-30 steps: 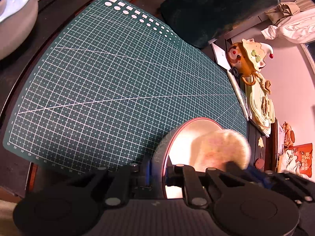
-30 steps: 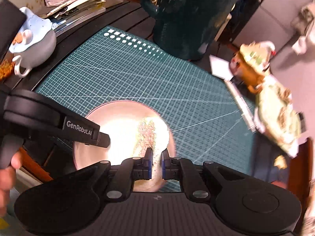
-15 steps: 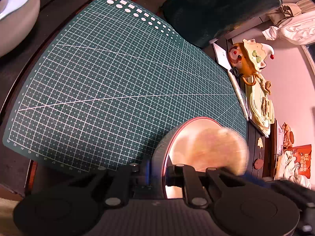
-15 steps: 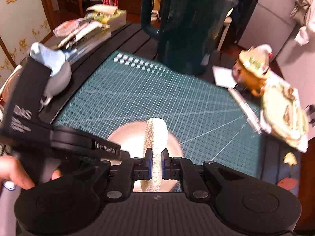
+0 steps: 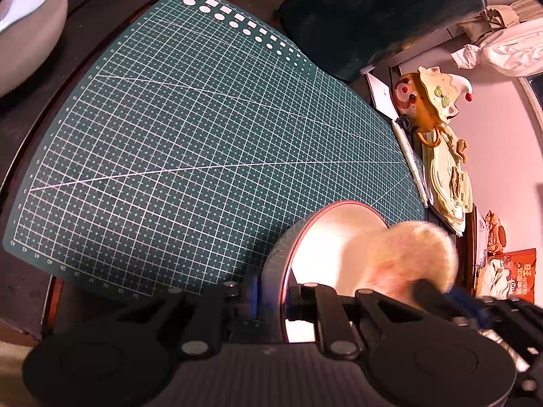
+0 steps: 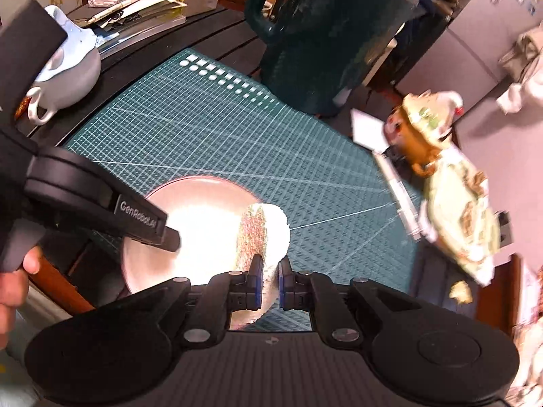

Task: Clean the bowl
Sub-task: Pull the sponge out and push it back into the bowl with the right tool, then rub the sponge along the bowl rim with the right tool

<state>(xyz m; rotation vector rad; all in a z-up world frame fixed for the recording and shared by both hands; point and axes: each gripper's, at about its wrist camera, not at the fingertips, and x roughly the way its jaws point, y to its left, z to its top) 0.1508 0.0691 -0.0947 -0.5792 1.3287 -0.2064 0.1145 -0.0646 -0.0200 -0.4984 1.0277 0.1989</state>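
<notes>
Right wrist view: pale bowl (image 6: 203, 234) sits on near edge of green cutting mat (image 6: 237, 142). Right gripper (image 6: 269, 281) is clamped on a round sponge (image 6: 266, 237) at bowl's right side, partly over the rim. Left gripper (image 5: 273, 300) pinches bowl's rim w/ one finger inside, one outside. Dark green pitcher (image 6: 325, 30) stands behind mat; grey-blue teapot (image 6: 68, 74) to its left, clown figurine (image 6: 424, 122) to the right.

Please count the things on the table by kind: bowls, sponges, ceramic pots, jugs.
Bowls: 1, the bowl
Sponges: 1, the sponge
Ceramic pots: 2, the blue pot, the clown pot
Jugs: 1, the green jug
Total: 5
</notes>
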